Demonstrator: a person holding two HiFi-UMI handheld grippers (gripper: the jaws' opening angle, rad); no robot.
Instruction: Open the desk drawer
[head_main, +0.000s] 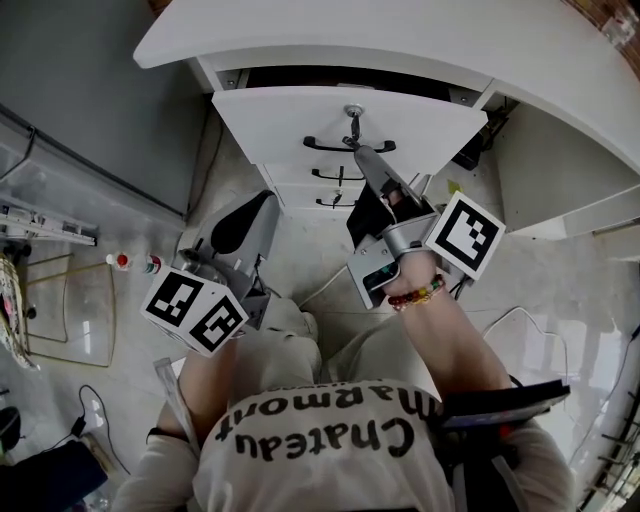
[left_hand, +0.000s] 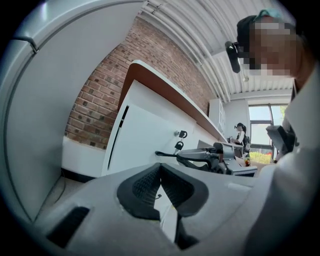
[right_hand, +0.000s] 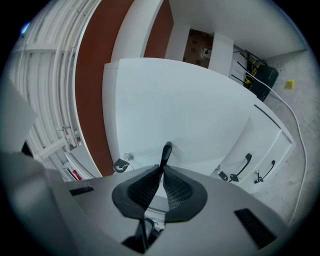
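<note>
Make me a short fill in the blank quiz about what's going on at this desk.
The right gripper is clamped on a drawer's black ____.
The drawer that is pulled out is the ____ of three.
A ____ sticks in that drawer's lock.
The left gripper holds ____.
Missing words: handle; top; key; nothing.

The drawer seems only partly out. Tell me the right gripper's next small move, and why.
Probably pull straight back, away from the desk: the right gripper is shut on the handle of the top drawer, which is only partly out.
</note>
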